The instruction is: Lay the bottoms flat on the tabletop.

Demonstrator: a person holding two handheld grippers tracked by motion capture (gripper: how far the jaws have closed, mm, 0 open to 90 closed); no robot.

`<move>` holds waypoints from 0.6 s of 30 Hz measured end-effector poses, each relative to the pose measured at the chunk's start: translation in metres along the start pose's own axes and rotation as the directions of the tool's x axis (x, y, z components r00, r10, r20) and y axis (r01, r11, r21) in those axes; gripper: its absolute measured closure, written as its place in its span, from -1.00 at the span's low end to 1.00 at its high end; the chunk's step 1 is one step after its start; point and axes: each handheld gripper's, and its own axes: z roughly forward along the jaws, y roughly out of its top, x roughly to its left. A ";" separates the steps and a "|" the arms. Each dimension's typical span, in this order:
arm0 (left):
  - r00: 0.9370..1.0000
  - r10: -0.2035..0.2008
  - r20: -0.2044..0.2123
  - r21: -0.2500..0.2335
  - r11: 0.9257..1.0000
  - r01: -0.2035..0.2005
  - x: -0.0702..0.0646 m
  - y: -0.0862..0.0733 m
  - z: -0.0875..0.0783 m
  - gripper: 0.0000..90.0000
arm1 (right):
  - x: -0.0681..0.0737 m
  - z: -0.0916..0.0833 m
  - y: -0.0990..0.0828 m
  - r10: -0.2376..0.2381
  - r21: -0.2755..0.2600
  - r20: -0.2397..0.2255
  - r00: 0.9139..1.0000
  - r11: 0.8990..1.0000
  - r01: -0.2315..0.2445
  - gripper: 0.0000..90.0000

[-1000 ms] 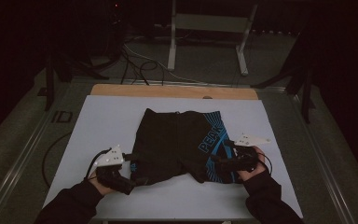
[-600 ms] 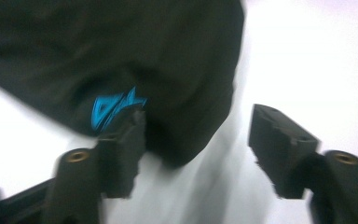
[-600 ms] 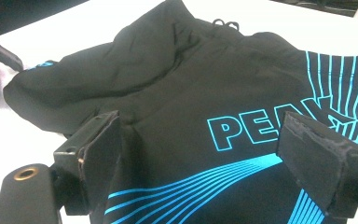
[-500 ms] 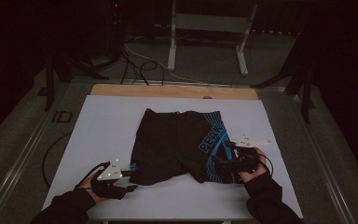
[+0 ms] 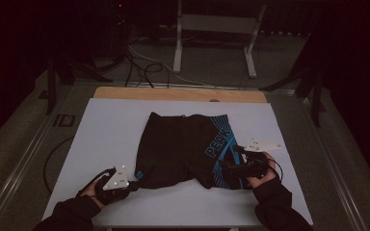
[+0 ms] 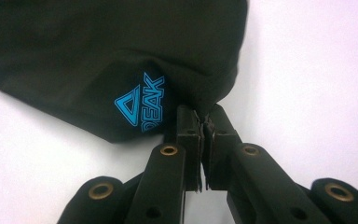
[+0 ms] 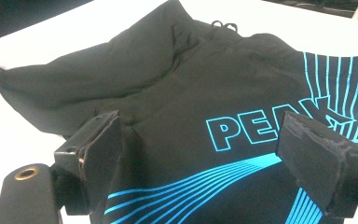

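Note:
Black shorts (image 5: 185, 147) with blue "PEAK" print lie flat on the white table top (image 5: 106, 130). My left gripper (image 5: 135, 179) sits at the near left leg corner. In the left gripper view its jaws have just been closing and the left gripper (image 6: 204, 116) is now shut on the hem of the shorts (image 6: 98, 56), beside a small blue logo. My right gripper (image 5: 225, 168) rests at the near right leg. In the right gripper view the right gripper (image 7: 205, 140) stands wide open, with the printed leg of the shorts (image 7: 191, 93) lying between its jaws.
A wooden strip (image 5: 178, 94) runs along the table's far edge. Beyond it, a metal stand (image 5: 212, 43) and loose cables (image 5: 139, 62) lie on the dark floor. Bare white surface lies left, right and in front of the shorts.
The left gripper drew slightly back toward the near edge, and its jaws went from open to shut on the shorts' left hem corner. The right gripper stayed put.

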 end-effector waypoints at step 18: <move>1.000 0.001 -0.028 0.072 0.997 0.001 -0.004 -0.011 -0.014 0.90 | 0.001 -0.002 0.001 0.010 -0.005 -0.004 1.000 1.000 -0.010 -0.68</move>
